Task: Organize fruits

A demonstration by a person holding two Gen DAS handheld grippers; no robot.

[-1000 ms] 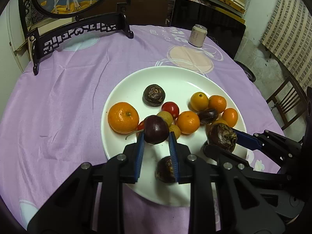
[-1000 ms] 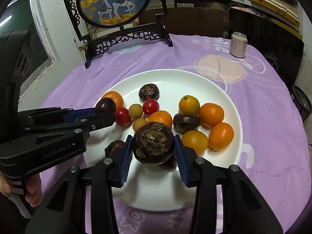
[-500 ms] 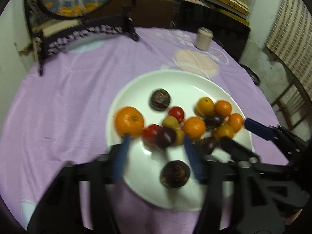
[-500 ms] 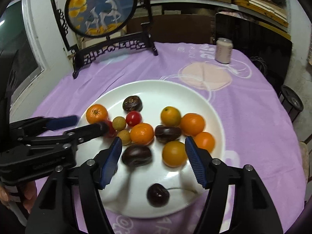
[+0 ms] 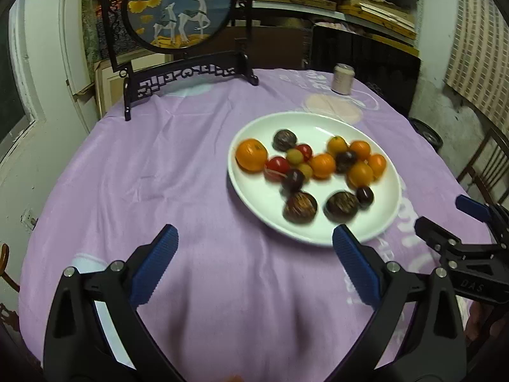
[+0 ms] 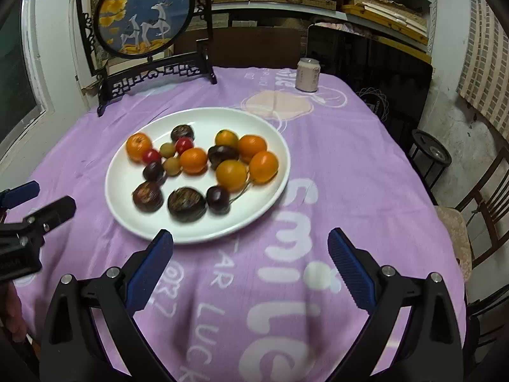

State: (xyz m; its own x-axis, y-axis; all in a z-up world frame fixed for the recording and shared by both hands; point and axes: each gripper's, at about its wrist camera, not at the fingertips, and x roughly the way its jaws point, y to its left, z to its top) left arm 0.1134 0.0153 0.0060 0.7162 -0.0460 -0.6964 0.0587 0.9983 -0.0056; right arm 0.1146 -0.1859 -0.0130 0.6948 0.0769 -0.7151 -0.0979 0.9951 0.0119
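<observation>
A white plate (image 5: 318,124) (image 6: 203,235) on the purple tablecloth holds several fruits: oranges (image 5: 251,154) (image 6: 263,166), red cherry tomatoes (image 5: 277,165), small yellow-green fruits, dark plums (image 6: 218,199) and brown wrinkled passion fruits (image 5: 300,207) (image 6: 187,204). My left gripper (image 5: 254,264) is open and empty, above the cloth just short of the plate's near-left rim. My right gripper (image 6: 251,261) is open and empty, above the cloth short of the plate's near-right rim. Each gripper shows at the edge of the other's view.
A pale drink can (image 5: 342,78) (image 6: 307,74) stands at the table's far side. A black-framed round deer screen (image 5: 178,9) (image 6: 143,19) stands at the far left. A wooden chair (image 6: 477,210) sits beyond the table's right edge. Shelves line the back wall.
Both grippers opened, let their dark fruits go onto the plate, and drew back toward the near edge of the table. The released fruits now lie at the plate's near side.
</observation>
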